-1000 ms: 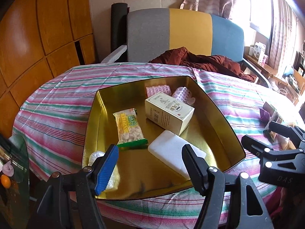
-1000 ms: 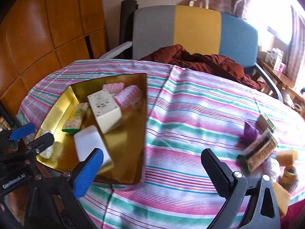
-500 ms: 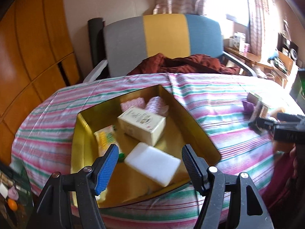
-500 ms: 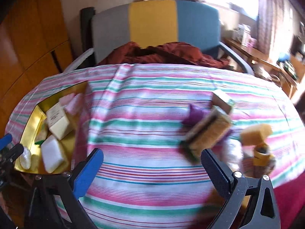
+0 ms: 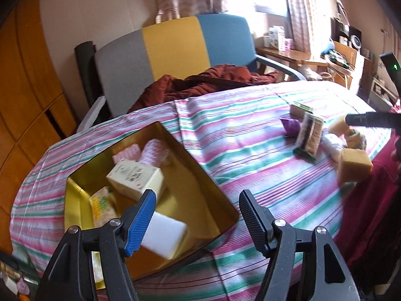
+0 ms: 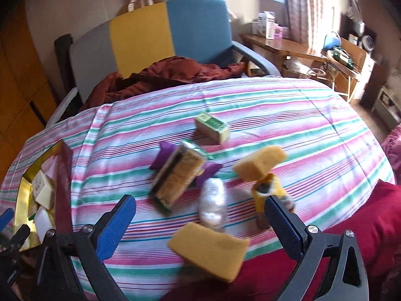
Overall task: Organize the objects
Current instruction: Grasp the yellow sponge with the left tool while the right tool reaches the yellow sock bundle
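Note:
A gold tray (image 5: 198,171) sits at the table's left end. It holds a cream box (image 5: 135,175), a snack packet (image 5: 101,205), a white block (image 5: 164,235) and pink rolls (image 5: 153,154). My left gripper (image 5: 198,215) hangs open over the tray's near right corner. My right gripper (image 6: 200,223) is open above loose items: a near yellow sponge (image 6: 210,248), a clear wrapped piece (image 6: 213,205), a scrub sponge pack (image 6: 179,175), a purple pouch (image 6: 163,158), a green box (image 6: 213,125) and a second yellow sponge (image 6: 259,164). Nothing sits between either pair of fingers.
A striped cloth (image 6: 288,115) covers the round table. Behind it stands a grey, yellow and blue chair (image 5: 175,47) with a rust-red garment (image 5: 205,80) on the seat. A wooden desk with clutter (image 6: 300,47) is at the back right. Red fabric (image 6: 363,225) lies at the near right edge.
Both cameras have swung to the right. The tray has slid left in both views and the loose pile now lies under my right gripper. Both grippers stayed open.

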Tool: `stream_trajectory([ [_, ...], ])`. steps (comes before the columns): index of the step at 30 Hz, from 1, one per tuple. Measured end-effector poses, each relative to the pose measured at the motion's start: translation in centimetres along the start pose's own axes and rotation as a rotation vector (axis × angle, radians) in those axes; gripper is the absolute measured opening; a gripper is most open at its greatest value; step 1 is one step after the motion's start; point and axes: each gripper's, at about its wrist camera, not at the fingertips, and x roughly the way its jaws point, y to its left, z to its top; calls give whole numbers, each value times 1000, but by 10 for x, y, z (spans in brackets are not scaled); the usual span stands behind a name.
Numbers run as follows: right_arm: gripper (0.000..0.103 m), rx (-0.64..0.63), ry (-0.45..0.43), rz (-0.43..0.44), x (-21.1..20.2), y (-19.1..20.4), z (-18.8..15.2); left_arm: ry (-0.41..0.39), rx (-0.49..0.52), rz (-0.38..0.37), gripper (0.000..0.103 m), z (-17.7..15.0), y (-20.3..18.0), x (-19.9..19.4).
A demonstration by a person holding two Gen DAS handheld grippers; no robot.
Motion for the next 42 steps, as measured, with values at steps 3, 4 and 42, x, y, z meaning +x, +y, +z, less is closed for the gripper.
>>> stream_trajectory([
  [3,103,29,-3,-13,2,-15,3,10,25,-41,70,5,-13,6],
  [4,103,43,-6,-17,3,-20,3,20,30,-70,70,7,-18,8],
  [42,103,530,-250,309,-5,-107,-15,368,109,-875,103,62,-220,114],
])
